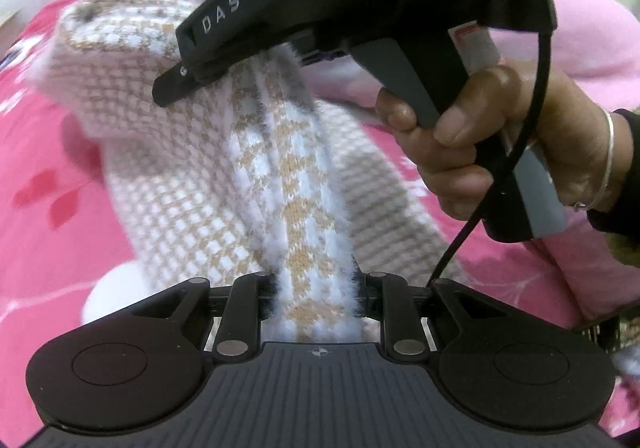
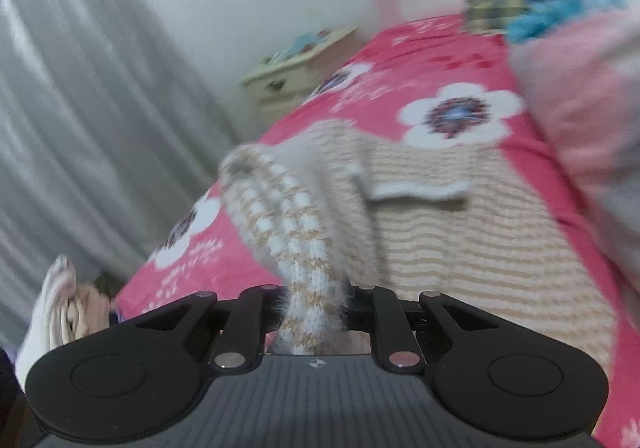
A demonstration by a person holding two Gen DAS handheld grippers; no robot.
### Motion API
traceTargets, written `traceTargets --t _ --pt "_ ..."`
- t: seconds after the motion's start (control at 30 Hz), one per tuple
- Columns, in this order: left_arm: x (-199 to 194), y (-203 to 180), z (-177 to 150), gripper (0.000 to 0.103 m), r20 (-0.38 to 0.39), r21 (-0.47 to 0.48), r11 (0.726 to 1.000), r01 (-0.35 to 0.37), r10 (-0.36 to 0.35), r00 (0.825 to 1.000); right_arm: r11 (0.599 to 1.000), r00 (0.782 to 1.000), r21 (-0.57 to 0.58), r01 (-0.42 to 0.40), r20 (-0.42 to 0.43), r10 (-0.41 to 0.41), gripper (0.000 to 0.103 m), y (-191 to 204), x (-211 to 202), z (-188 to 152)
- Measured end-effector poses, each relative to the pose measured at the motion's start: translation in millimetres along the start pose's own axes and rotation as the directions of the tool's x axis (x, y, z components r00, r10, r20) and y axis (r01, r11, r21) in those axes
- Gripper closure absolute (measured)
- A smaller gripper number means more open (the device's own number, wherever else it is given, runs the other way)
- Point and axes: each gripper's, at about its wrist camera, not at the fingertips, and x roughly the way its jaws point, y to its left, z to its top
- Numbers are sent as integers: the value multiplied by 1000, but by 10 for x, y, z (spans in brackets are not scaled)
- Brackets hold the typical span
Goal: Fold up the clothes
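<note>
Though its taped label is half hidden, "DAS" on the right tool, both it and the left tool clenched on the knitted sweater.

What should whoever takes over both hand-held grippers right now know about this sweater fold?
Left hand-held gripper: shut on a bunched strip of the beige-and-white knitted sweater.
Right hand-held gripper: shut on another bunch of it; the grip also shows in the left view.
Sweater: partly lifted, the rest spread on the pink flowered bedspread.
Done: both grips taken.
Left: carry the held part over, lay it flat, finish folding.
</note>
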Motion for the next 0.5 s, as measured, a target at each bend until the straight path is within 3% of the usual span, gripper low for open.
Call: traceTargets --t 0.2,0.27,0.37,0.5 --pt "511 -373 219 82 -78 110 993 31 -22 997 981 998 194 24 58 -36 87 -757 -287 -232" --pt "692 -429 277 76 -114 124 991 44 -30 993 971 997 237 42 54 -56 87 -987 -279 -312" --pt "758 -358 354 61 -136 96 988 122 -108 985 953 997 300 41 46 -58 87 -1267 -232 -417" --pt "563 -181 460 55 -82 30 963 267 -264 961 943 999 333 24 34 -38 87 -1459 -158 -487"
